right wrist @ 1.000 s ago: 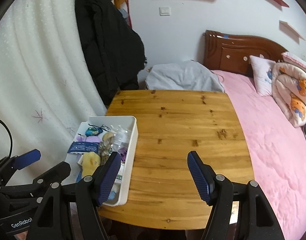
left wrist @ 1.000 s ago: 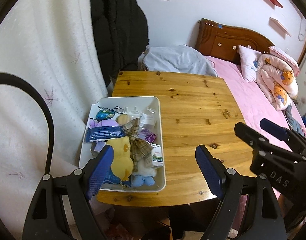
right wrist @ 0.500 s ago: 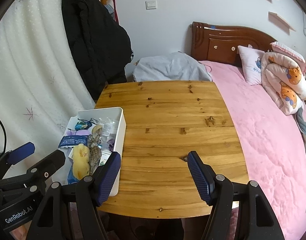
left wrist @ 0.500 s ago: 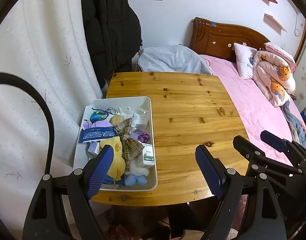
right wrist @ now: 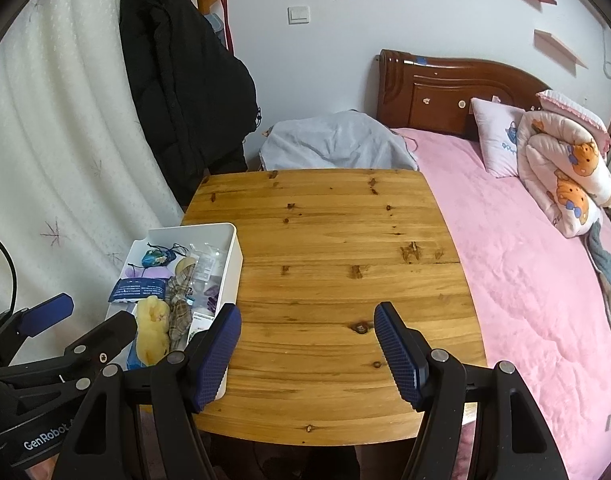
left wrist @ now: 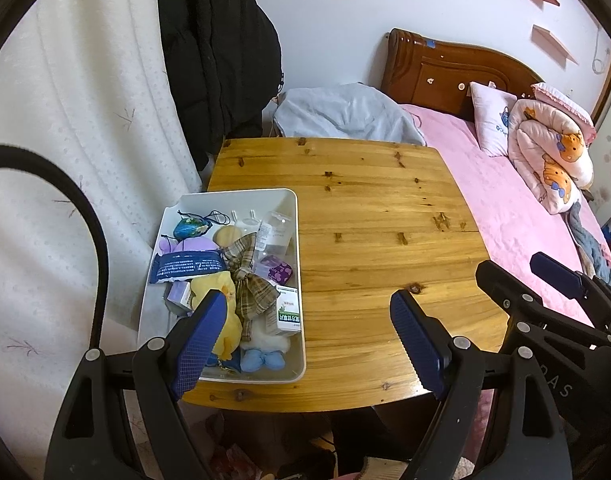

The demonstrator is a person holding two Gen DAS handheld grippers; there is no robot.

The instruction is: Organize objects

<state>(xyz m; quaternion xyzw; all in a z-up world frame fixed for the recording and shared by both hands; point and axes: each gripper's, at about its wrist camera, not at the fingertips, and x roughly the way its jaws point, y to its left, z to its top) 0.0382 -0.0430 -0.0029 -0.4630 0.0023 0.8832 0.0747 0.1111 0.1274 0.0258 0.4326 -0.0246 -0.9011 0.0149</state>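
A white bin [left wrist: 293, 208] [right wrist: 235, 248] sits at the front left corner of the wooden table [left wrist: 377, 216] [right wrist: 337, 232]. It holds several small things: a yellow plush [left wrist: 215, 284] [right wrist: 153, 332], a plaid bow [left wrist: 249, 280], a dark blue packet [left wrist: 187, 266] [right wrist: 139, 290], a small medicine box [left wrist: 287, 314] and a blue pouch [left wrist: 189, 226]. My left gripper [left wrist: 311, 338] hangs open above the table's front edge beside the bin, empty. My right gripper [right wrist: 307, 350] is open and empty over the front of the table; it also shows in the left wrist view [left wrist: 545, 284].
A pink bed [right wrist: 517, 256] with a folded quilt [right wrist: 565, 184] and pillow runs along the table's right side. A white curtain [left wrist: 85, 128] and a black coat [left wrist: 221, 52] hang on the left. A grey bundle [left wrist: 345, 114] lies behind the table.
Both grippers have drawn back and risen, so the table and bin look smaller and farther. Both stay open and empty.
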